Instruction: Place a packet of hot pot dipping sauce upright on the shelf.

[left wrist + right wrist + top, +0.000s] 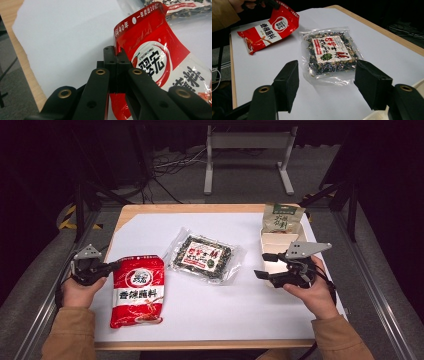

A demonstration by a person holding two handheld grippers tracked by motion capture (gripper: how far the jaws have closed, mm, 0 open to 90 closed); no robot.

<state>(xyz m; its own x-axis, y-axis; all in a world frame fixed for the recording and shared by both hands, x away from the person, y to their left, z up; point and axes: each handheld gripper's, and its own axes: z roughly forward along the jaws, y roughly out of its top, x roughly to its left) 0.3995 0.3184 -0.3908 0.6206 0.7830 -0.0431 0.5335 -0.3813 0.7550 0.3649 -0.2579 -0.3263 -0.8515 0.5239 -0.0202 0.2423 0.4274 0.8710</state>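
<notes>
leftward, left gripper [115, 58] clamped on red sauce packet [138, 289] (top corner), right gripper [327, 82] apart — perhaps above white sheet [220, 310]

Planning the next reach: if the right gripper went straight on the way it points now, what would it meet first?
Probably the clear seaweed packet, which lies directly ahead between the open jaws of the right gripper. Only white paper lies before it, though the gripper's height is unclear.

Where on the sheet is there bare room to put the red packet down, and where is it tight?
Bare patches: the white sheet in front of the clear seaweed bag, and its far-left corner beyond the red packet. Crowded: the right edge, with the cardboard box, green pouch and right tool.
</notes>
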